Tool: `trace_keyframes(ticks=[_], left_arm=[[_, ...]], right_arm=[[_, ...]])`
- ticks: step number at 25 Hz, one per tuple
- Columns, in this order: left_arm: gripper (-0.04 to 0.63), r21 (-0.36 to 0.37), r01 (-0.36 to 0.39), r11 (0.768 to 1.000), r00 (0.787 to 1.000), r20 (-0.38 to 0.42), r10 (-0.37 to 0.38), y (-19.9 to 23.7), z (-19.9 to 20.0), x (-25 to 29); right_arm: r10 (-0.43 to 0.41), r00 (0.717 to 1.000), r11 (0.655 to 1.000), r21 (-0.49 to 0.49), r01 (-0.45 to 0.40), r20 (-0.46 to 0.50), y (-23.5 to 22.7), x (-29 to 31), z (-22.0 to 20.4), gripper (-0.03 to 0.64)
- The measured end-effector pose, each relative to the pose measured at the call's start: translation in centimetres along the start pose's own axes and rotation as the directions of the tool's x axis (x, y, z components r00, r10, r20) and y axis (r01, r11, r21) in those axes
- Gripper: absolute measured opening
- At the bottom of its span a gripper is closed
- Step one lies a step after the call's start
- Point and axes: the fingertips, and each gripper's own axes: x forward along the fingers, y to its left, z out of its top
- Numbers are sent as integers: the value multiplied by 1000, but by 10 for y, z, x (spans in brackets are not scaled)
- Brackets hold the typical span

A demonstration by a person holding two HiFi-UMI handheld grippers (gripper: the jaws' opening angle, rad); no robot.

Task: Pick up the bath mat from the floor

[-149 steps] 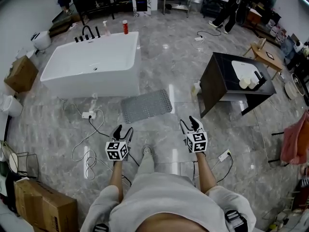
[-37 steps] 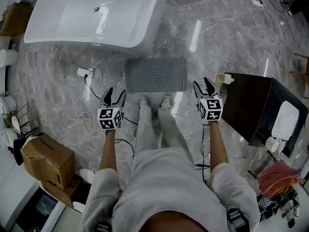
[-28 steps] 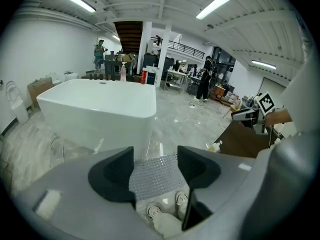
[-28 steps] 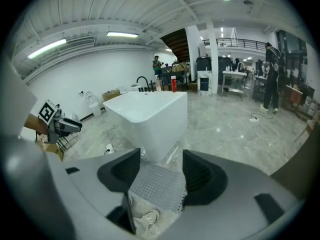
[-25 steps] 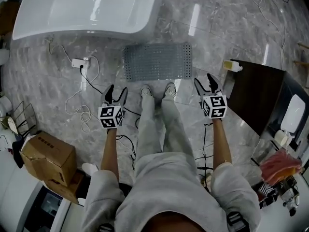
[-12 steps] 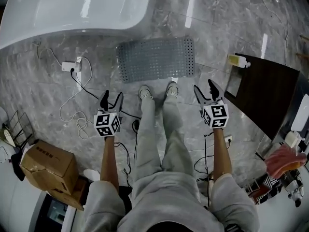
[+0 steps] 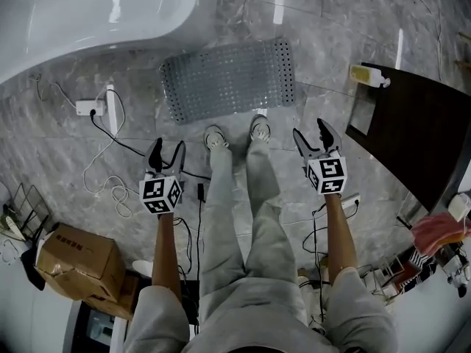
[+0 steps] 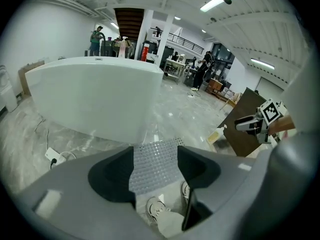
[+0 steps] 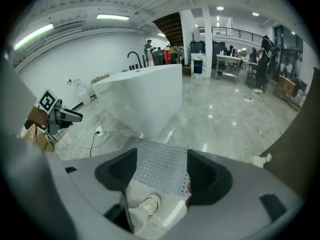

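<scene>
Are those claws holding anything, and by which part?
Nothing: the left gripper is open; the right gripper has just been opening its jaws, empty. The bath mat lies untouched.

Light grey trousers (image 7: 257, 204) (white trainers (image 7: 214, 137))

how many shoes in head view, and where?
2: left shoe and right shoe, side by side just short of the bath mat's near edge. None seems hidden.

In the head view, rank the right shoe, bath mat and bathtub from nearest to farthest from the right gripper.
1. right shoe, just left of the right gripper.
2. bath mat, ahead on the floor.
3. bathtub, far upper left.
</scene>
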Motion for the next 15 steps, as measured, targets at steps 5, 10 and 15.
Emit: trace_keyframes(ticks=[5, 10, 15], left_arm=[[264, 31, 25, 999, 1000, -11, -24, -4, -14, 34], [264, 69, 61, 996, 998, -37, -59, -15, -25, 72], [264, 103, 100, 990, 994, -62, -94, -29, -34, 101]], right_arm=[[-2, 1000, 1000, 9, 2, 1, -10, 27, -26, 285], [-15, 1000, 999, 45, 15, 0, -28, 56, -50, 288], [-22, 1000, 997, 80, 23, -9, -44, 82, -75, 293]])
